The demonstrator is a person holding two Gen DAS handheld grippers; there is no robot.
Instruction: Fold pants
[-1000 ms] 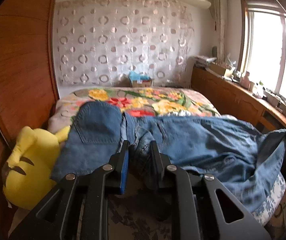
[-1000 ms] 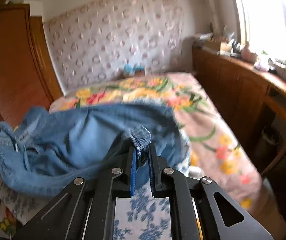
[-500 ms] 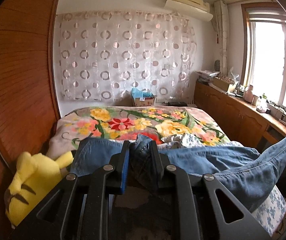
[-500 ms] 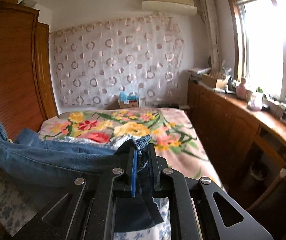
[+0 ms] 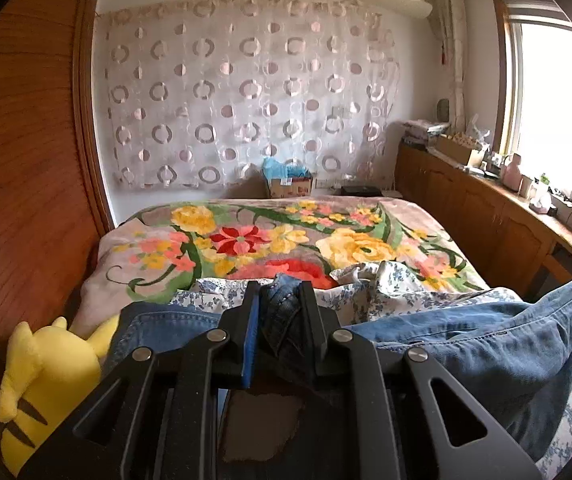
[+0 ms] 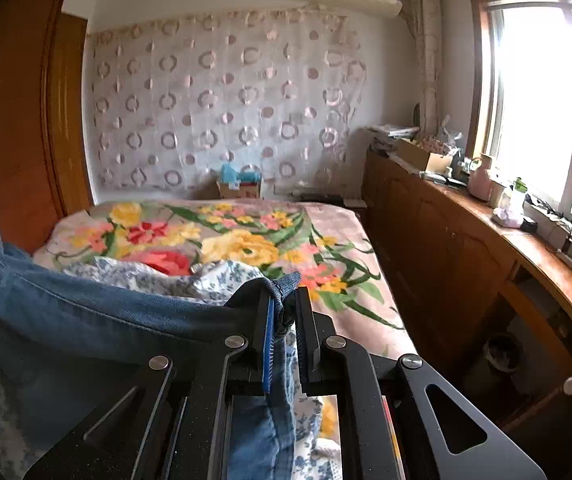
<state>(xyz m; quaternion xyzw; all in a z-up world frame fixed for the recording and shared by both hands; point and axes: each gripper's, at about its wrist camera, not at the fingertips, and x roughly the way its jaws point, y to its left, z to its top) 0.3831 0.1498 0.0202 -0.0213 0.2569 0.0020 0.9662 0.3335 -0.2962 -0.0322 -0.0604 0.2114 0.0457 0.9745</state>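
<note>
The yellow plush toy (image 5: pixel 41 380) is sitting at the lower left of the left wrist view, wedged between the bed's near corner and the wooden wardrobe (image 5: pixel 25 184) that is filling the left edge. A flowered blanket (image 5: pixel 286 236) is covering the bed through the middle of the frame, and a crumpled blue-and-white floral sheet (image 5: pixel 386 284) is lying on it just behind the denim. Along the right edge a wooden cabinet worktop (image 6: pixel 526 236) is running under the window (image 6: pixel 538 92), crowded with bottles and boxes; a cardboard box (image 5: pixel 288 186) is standing at the far end of the bed, below the ring-patterned curtain (image 5: pixel 245 92).

Between the bed's right side and the cabinet a narrow aisle is showing in the right wrist view — the only bare floor room in sight. The far half of the blanket is lying flat and uncovered.

The pants (image 5: pixel 486 344) are hanging across the bottom of both frames, stretched between the two tools above the near end of the bed, their long axis running left to right across the bed's width. The left gripper (image 5: pixel 279 312) is holding a bunched fold of denim, its jaws narrowed tightly on the cloth. The right gripper (image 6: pixel 283 312) is pinching a hemmed edge of the pants (image 6: pixel 97 312) — jaws nearly together, with fabric trailing down between them toward the bottom centre. In the left view the denim is rising to a peak at the right edge.
</note>
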